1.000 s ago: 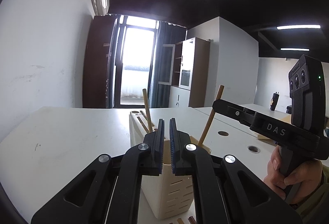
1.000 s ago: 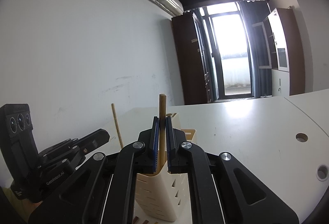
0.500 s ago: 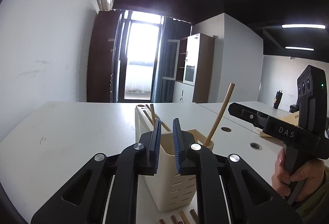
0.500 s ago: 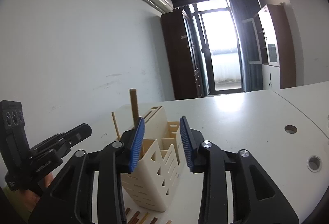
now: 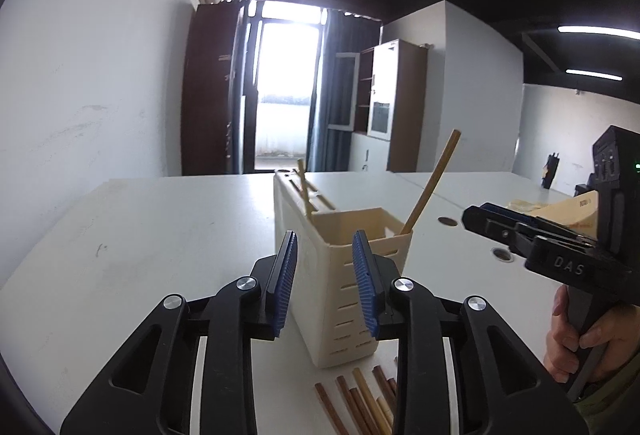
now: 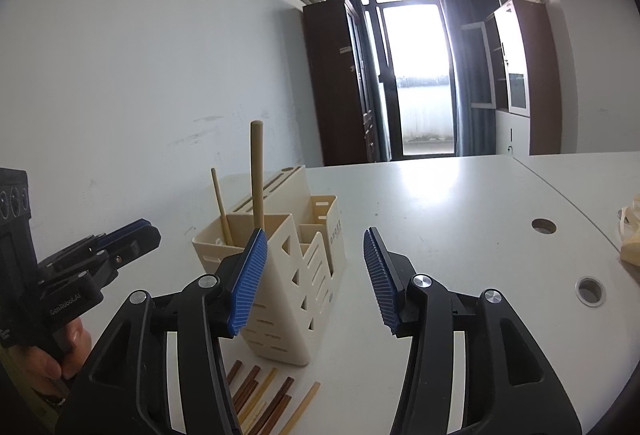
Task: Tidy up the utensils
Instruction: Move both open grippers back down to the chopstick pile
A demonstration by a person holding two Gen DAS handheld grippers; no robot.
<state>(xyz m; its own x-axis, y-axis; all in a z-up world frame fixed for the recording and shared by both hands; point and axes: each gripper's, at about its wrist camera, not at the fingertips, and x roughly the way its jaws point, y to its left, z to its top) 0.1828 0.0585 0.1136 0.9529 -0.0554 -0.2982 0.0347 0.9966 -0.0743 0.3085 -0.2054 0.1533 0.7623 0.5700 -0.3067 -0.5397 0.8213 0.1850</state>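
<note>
- Surface [image 5: 168, 235], white, is seen carrying a cream utensil holder [image 5: 344, 299] at mid-scene.
- Left claw [image 5: 325, 275] is held just in front of the holder's near end; its jaws have just been opening and stand apart with nothing pressed between the blue pads [image 5: 285, 279].
- Two chopsticks stand tilted in the holder's near compartments: a thin pale one [image 6: 221, 205] at the left and a thicker tan one [image 6: 257, 171] beside it.
- Loose chopsticks [image 6: 264, 395], dark and light, lie on the surface at the holder's near foot.
- Right claw [image 6: 316, 277] is held to the right of the holder; its jaws have just been opening and stand wide, nothing gripped.
</note>
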